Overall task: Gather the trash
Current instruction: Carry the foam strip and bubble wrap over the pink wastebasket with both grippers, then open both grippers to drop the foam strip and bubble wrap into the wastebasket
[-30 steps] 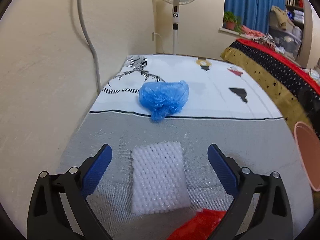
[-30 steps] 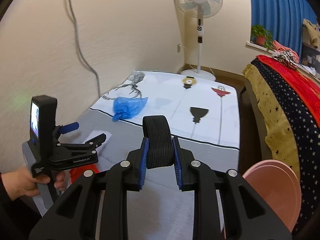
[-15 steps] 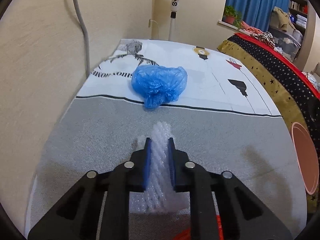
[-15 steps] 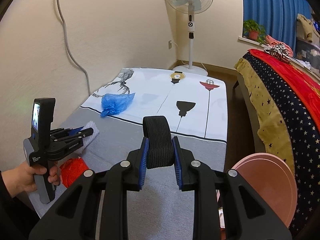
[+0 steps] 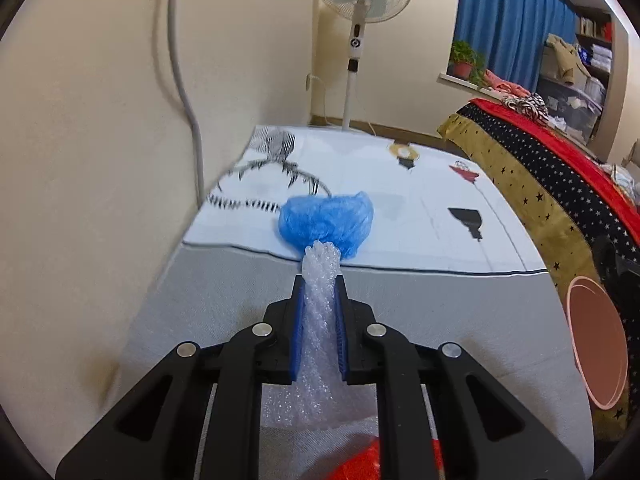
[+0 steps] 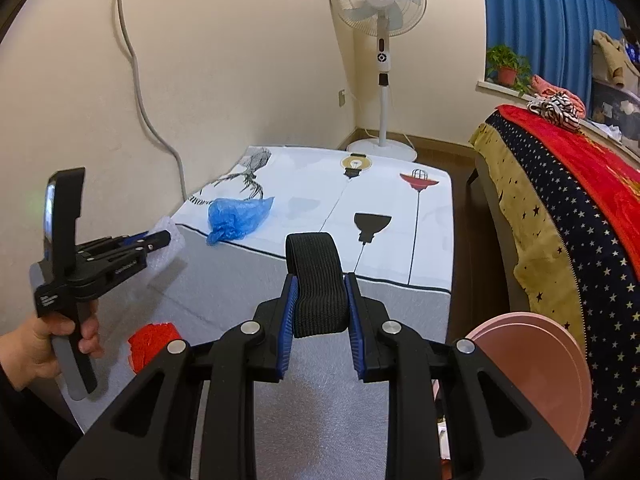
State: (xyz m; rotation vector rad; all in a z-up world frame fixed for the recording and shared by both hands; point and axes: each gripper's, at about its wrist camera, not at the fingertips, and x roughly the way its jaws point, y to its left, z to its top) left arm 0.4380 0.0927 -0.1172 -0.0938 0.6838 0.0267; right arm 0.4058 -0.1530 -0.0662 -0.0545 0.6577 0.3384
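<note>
My left gripper (image 5: 319, 284) is shut on a white foam net sheet (image 5: 318, 312), squeezed into a narrow bunch between the blue pads and lifted off the grey table (image 5: 224, 300). From the right wrist view that gripper (image 6: 162, 237) hangs above the table's left side with the foam net (image 6: 170, 236) at its tip. A crumpled blue plastic bag (image 5: 326, 220) lies further back on the white printed cloth (image 5: 400, 200). A red wrapper (image 6: 152, 342) lies on the grey cloth near the front left. My right gripper (image 6: 318, 284) is shut on a black elastic band (image 6: 316, 284).
A pink round bin (image 6: 536, 376) stands at the table's right edge, beside a bed with a starred cover (image 6: 560, 216). A standing fan (image 6: 380, 12) is by the far wall, and a grey cable (image 6: 140, 80) runs down the left wall. A hand (image 6: 40, 344) holds the left gripper.
The left gripper closed on the flat foam net sheet, crushing it into a bunch, then rose with it off the table. The right gripper kept its hold on the black band.
</note>
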